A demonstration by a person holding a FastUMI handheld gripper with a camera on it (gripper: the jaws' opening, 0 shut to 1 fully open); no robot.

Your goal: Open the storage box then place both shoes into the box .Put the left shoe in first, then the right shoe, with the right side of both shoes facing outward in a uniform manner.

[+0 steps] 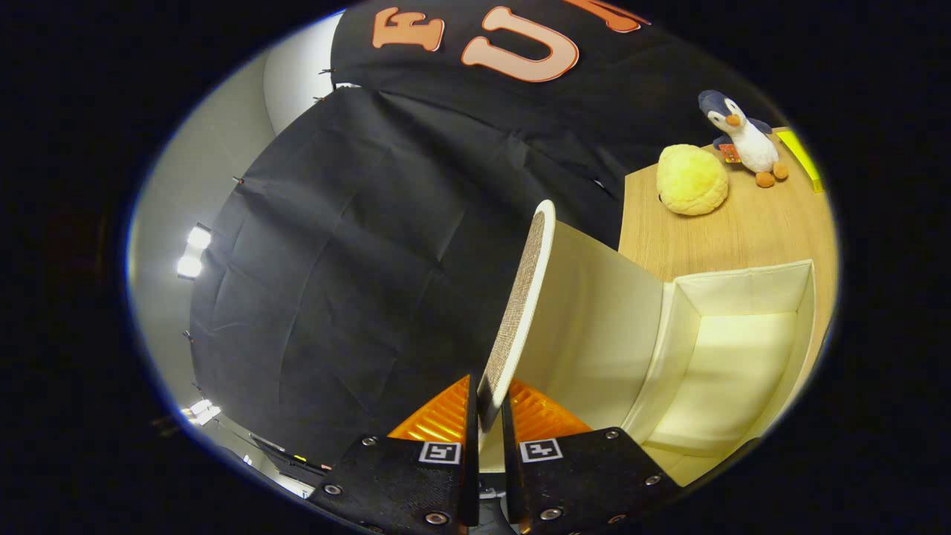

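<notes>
Claw: the claw (pixel 490 416) pinches the lid's edge, one orange finger (pixel 442 416) on each side.
Lid: the storage box lid (pixel 524 312) stands raised, woven face left, cream lining right.
Storage box: the box (pixel 743 357) lies open on the wooden worktop (pixel 743 230).
Beyond: a yellow plush ball (pixel 691 180) beside a penguin toy (pixel 745 137).

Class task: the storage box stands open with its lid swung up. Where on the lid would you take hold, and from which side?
Grip the lid at its free edge, opposite the hinge on the storage box, coming edge-on. It is a thin flat panel, so the gripper straddles it, jaws pinching both faces, as they are now.
</notes>
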